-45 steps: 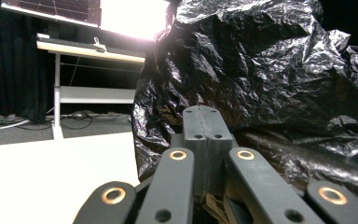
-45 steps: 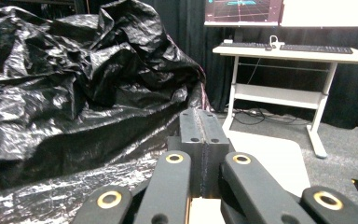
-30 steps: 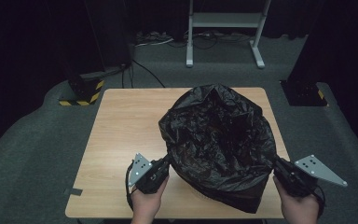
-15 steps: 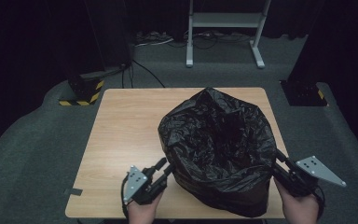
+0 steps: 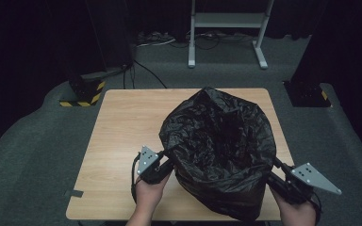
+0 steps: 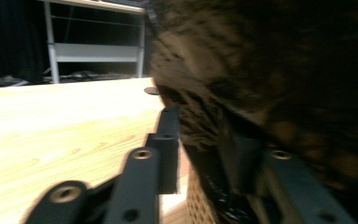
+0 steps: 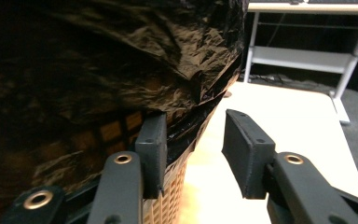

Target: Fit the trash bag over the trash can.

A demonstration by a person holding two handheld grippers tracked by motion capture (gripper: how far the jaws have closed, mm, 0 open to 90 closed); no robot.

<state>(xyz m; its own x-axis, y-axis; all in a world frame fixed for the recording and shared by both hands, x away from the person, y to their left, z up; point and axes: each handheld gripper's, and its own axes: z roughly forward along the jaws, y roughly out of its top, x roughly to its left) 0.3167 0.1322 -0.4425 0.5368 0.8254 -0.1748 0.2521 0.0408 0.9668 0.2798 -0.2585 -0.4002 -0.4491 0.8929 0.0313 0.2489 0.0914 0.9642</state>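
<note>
Dark curtains and grey carpet ring the scene in the high view, with a white metal stand (image 5: 226, 28) at the top centre and a yellow-and-black striped base (image 5: 82, 92) at the left; at the middle of the frame sits the wooden table (image 5: 127, 127), pale and bare on its left half; we see the black bin bag (image 5: 221, 146) bulging over the table's right half and reaching down to the near edge, its mouth crumpled and open towards the top; in the right gripper view a woven basket wall (image 7: 168, 196) shows beneath the plastic at the bottom centre, so the bag lines a basket; our left gripper (image 5: 166, 157) sits at the bag's lower left flank, held by the left hand (image 5: 147, 197) at the bottom of the frame; in the left gripper view its jaws stand apart with a fold of black plastic lying between them, not pinched; our right gripper (image 5: 275, 170) presses against the bag's lower right side; in the right gripper view its jaws are spread wide, one jaw touching the plastic just under the overhanging fold, the other clear of it over bare table
</note>
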